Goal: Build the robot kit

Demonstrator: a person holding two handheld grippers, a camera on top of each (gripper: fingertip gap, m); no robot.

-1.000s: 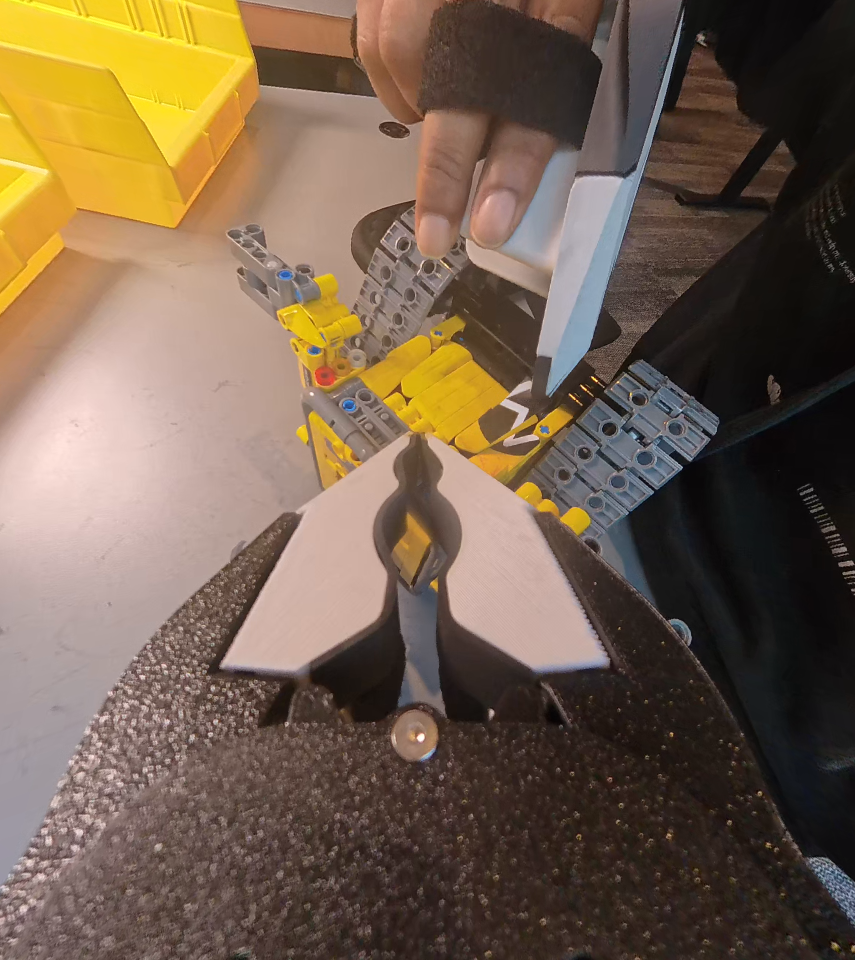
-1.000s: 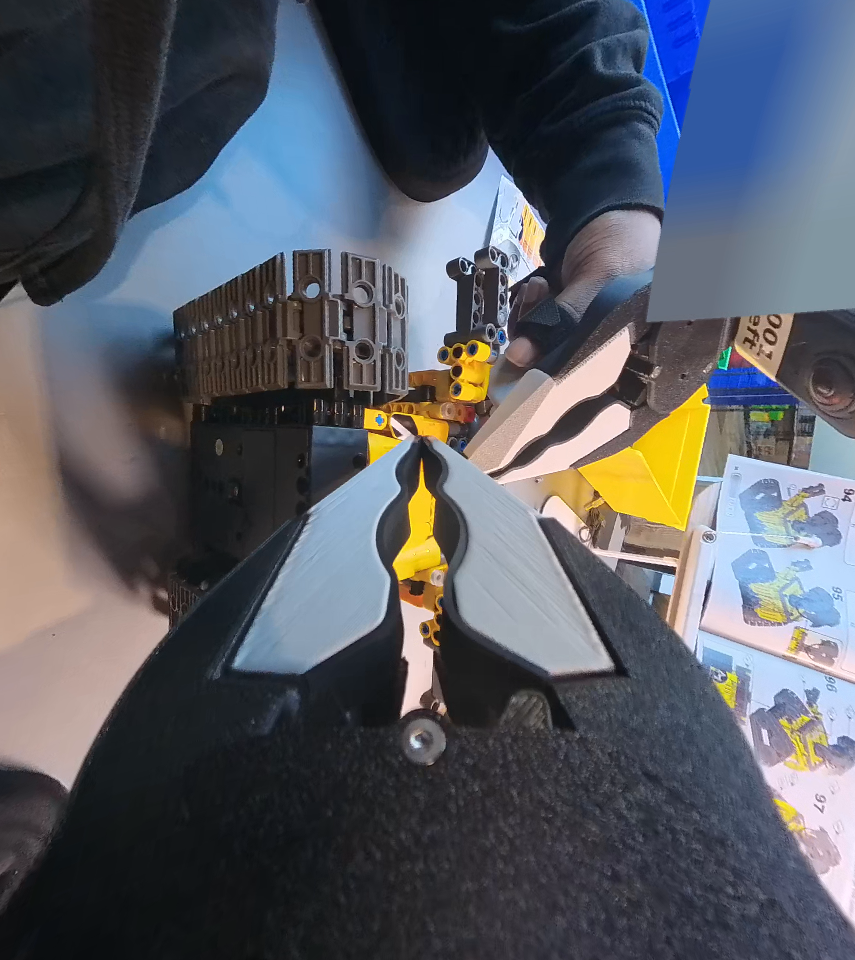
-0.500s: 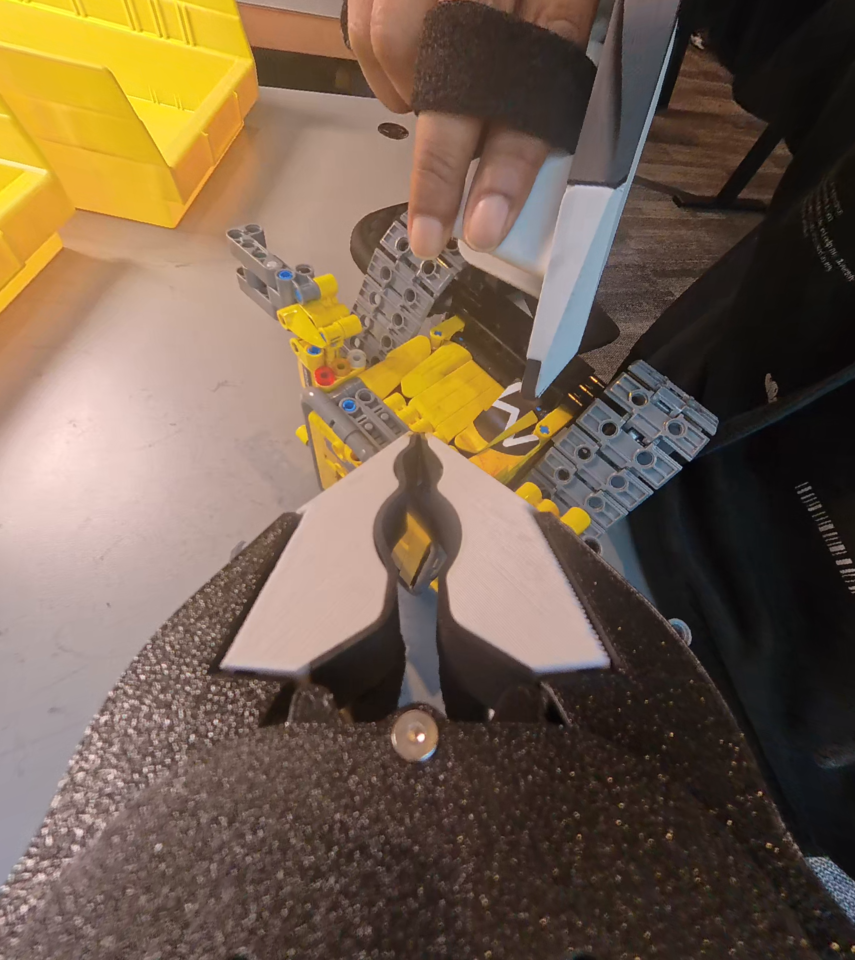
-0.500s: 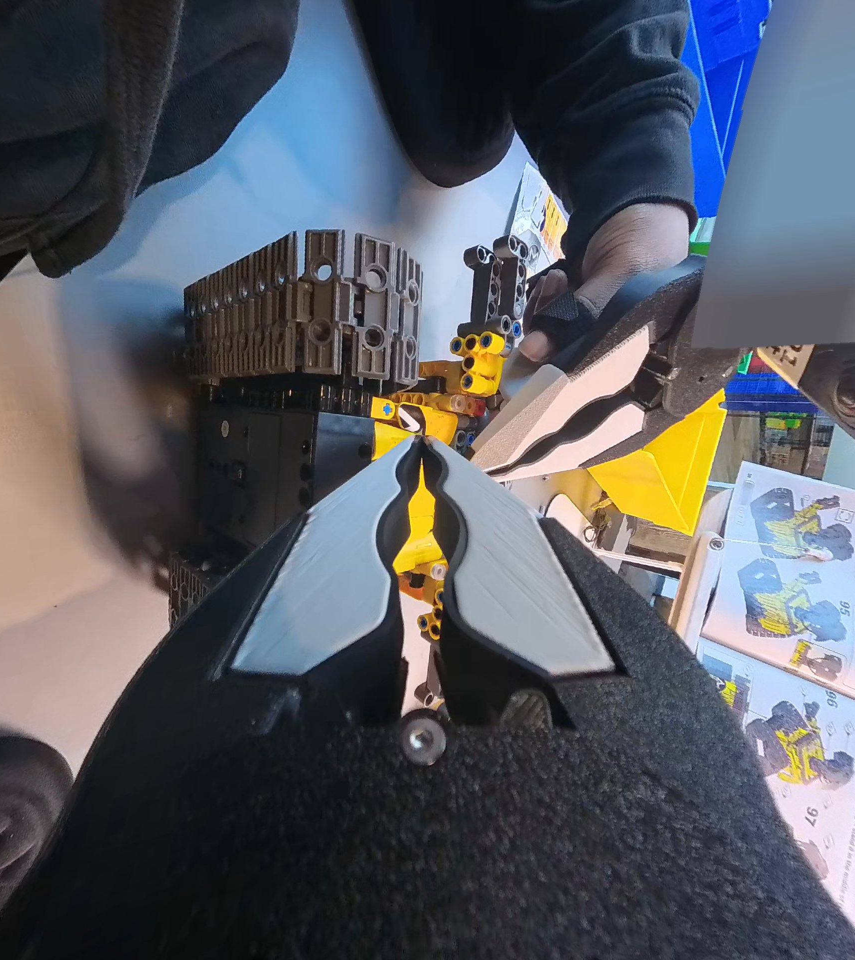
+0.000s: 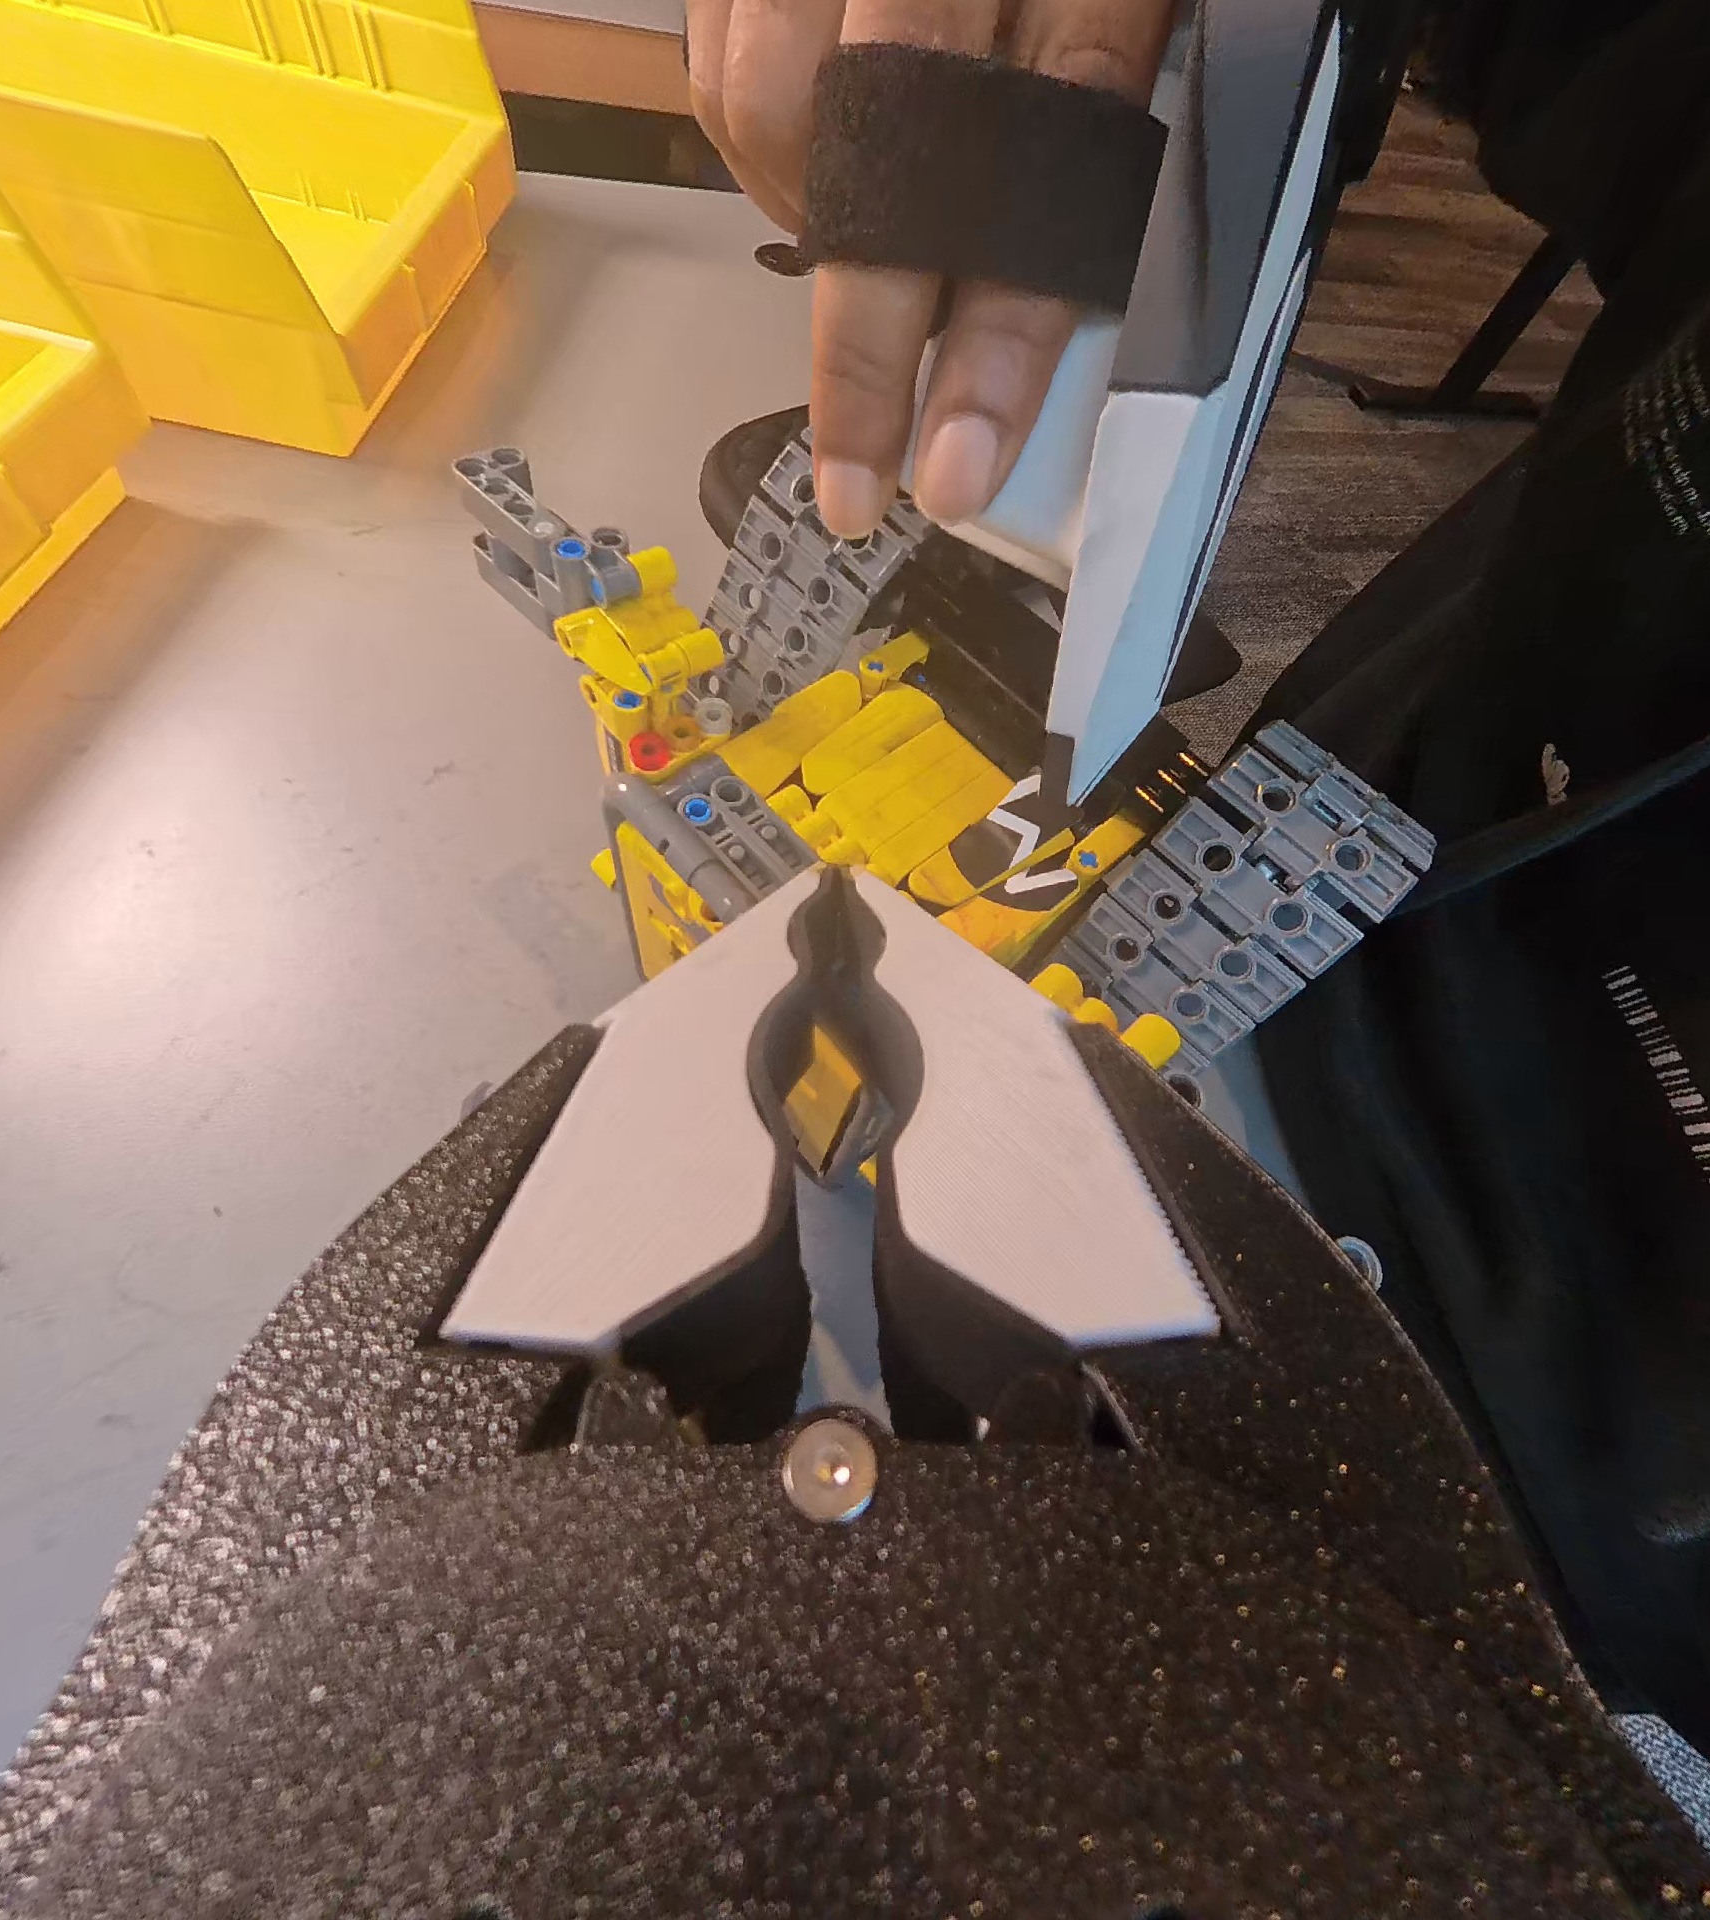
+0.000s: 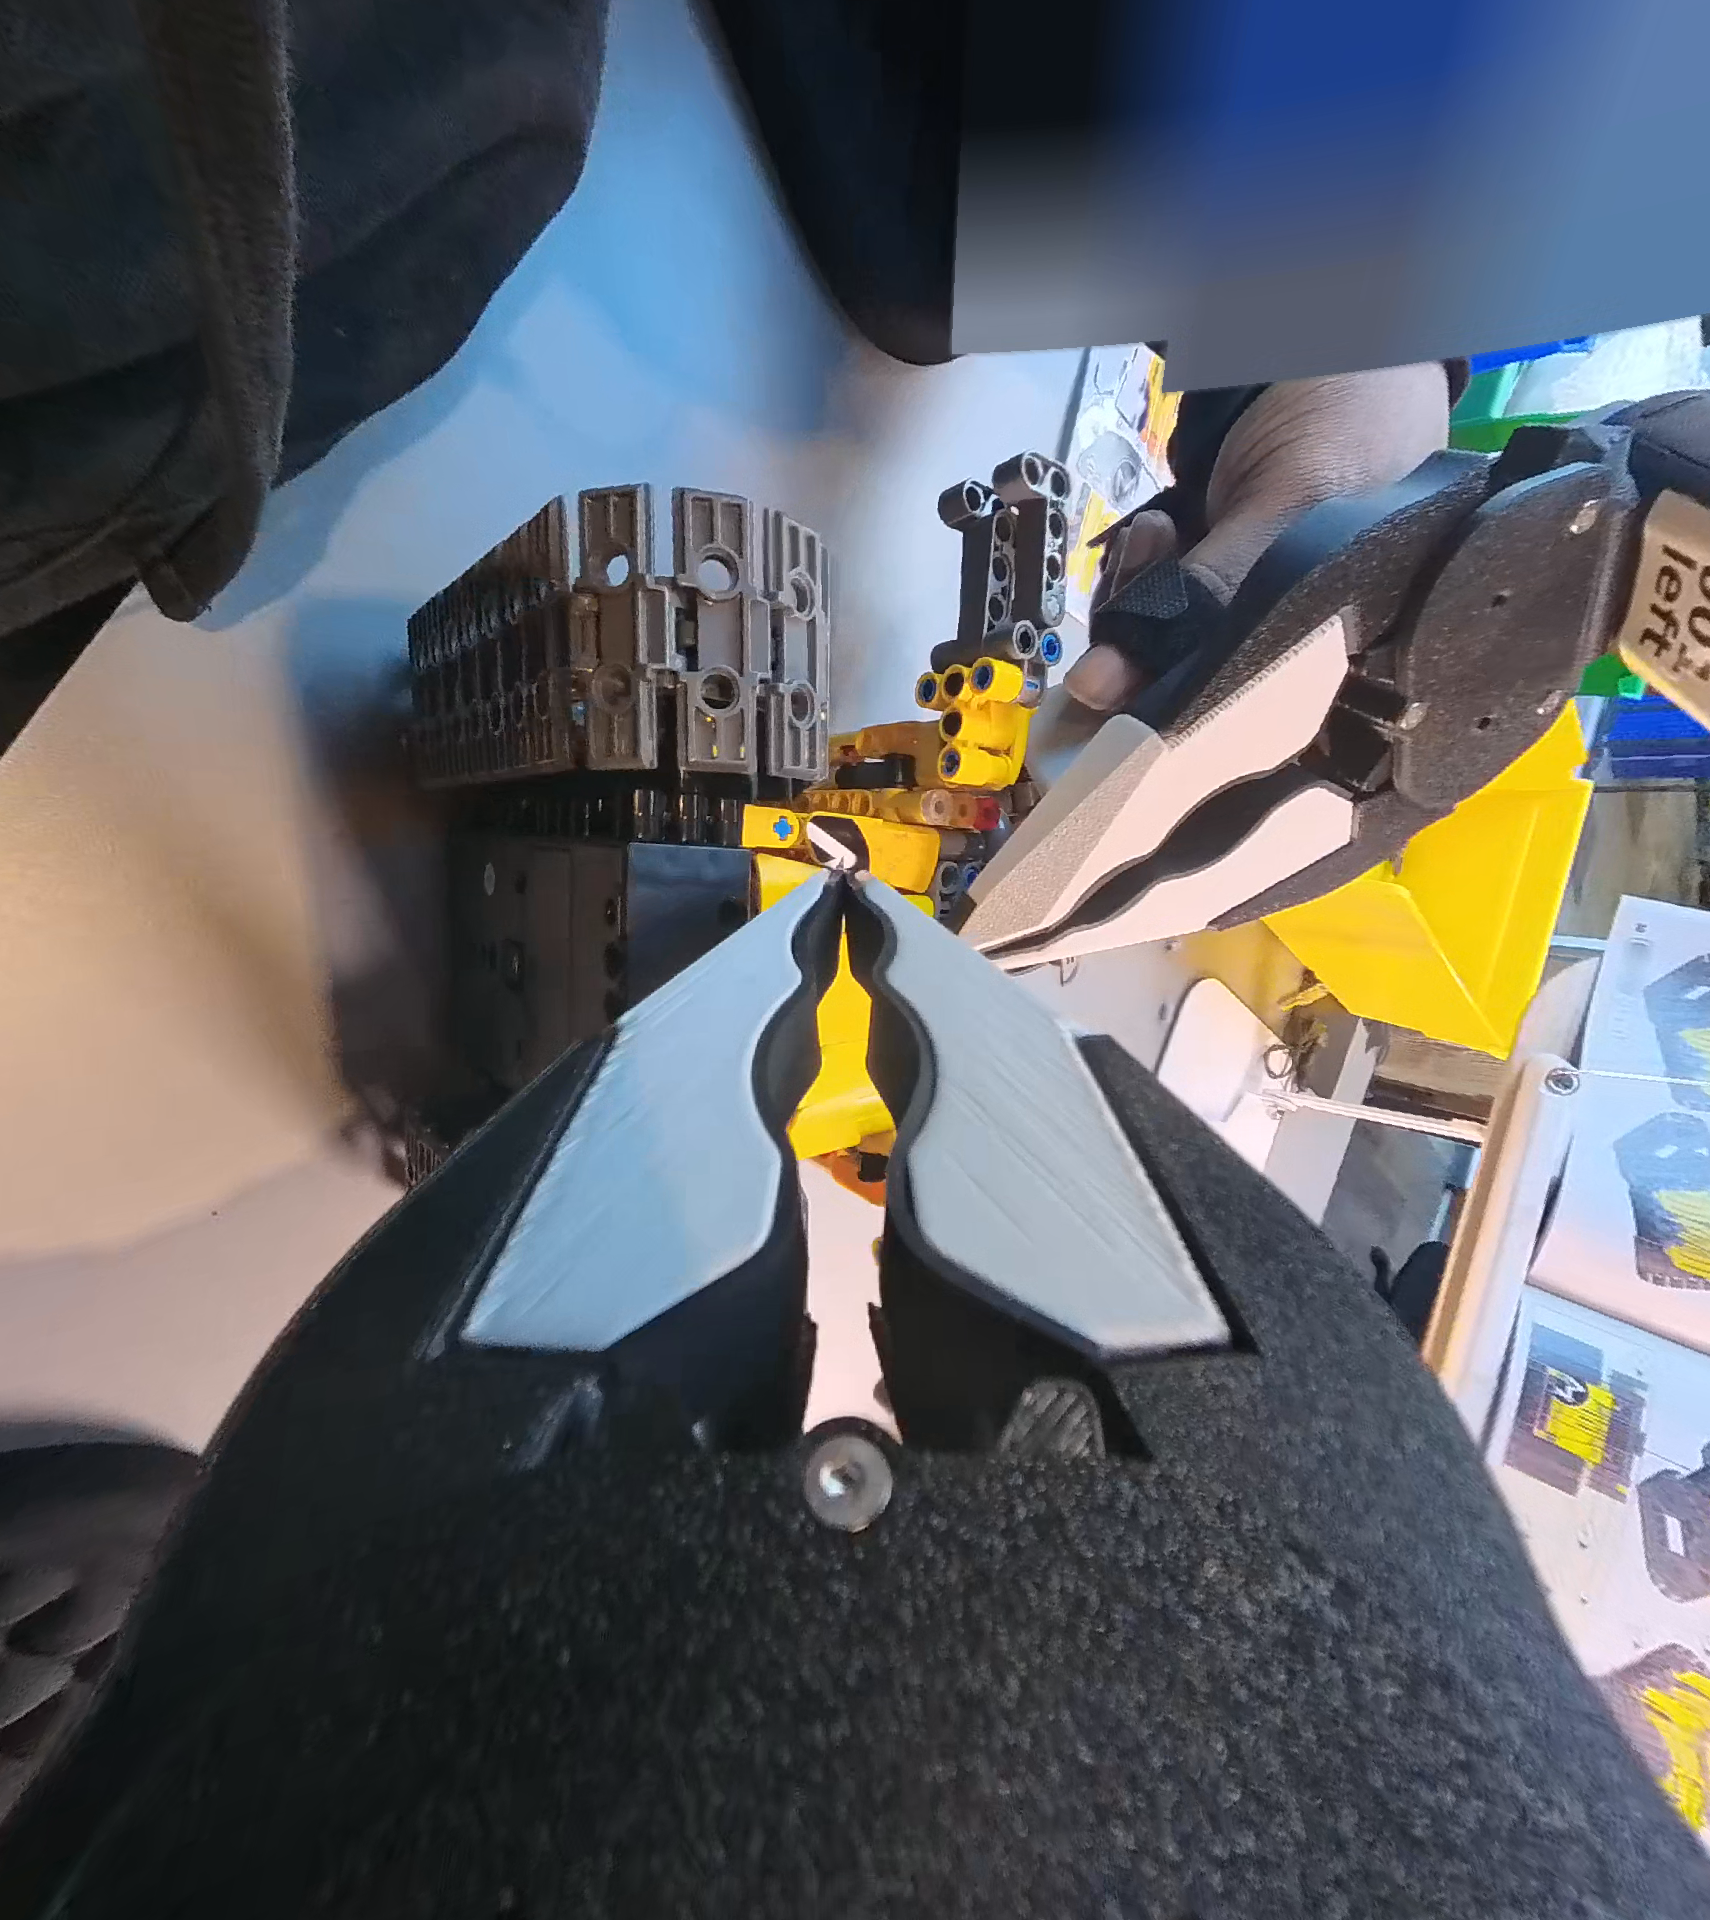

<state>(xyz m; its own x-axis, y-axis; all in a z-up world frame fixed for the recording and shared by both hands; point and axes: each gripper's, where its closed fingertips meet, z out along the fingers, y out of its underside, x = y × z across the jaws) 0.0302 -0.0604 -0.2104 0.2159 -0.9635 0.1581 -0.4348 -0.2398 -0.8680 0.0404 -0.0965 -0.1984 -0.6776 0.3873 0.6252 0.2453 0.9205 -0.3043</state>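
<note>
yellow bins [image 5: 207,208], both tools on brick model [image 5: 882,769]

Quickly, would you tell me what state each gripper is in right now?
Left gripper: shut on the yellow brick model.
Right gripper: shut, tips at the model's yellow and black panel; a grip cannot be told.

left hand-held gripper [image 5: 835,883]: grey ribbed fingers, speckled black body, silver screw | right hand-held gripper [image 6: 840,883]: same | black sleeve [image 6: 155,260], black finger strap [image 5: 976,187]
</note>
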